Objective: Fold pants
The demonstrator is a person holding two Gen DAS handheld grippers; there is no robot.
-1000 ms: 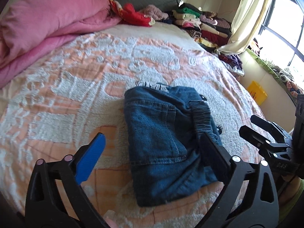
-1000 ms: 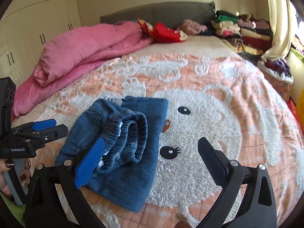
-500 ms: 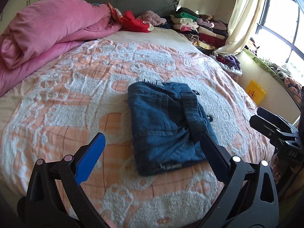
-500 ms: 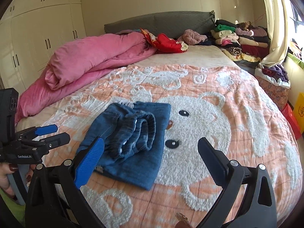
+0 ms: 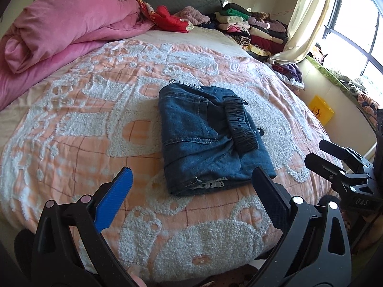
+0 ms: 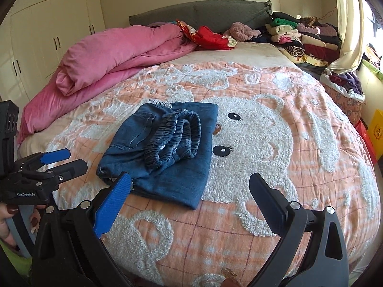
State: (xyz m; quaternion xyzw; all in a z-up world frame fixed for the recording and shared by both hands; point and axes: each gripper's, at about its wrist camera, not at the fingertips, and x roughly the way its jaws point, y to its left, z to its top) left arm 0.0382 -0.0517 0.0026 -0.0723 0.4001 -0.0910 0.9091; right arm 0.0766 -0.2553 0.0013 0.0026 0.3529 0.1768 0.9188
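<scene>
Denim pants (image 5: pixel 210 138) folded on bedspread (image 5: pixel 79 129), both grippers spread, empty

The blanket (image 5: pixel 79 129) lies bare on every side of the folded jeans (image 5: pixel 208 138), so a gripper could come at them from the near edge, the left or the right without meeting anything. The bear's face right of the jeans is flat, open ground. To the far left the pink duvet (image 6: pixel 112 55) is rolled high along the edge and blocks that side. Along the headboard sit a red garment (image 6: pixel 210 38) and stacked clothes (image 6: pixel 299 38), well apart from the jeans. Both grippers, left (image 5: pixel 191 186) and right (image 6: pixel 189 191), hang spread wide at the near edge, apparently clear of the bed.
</scene>
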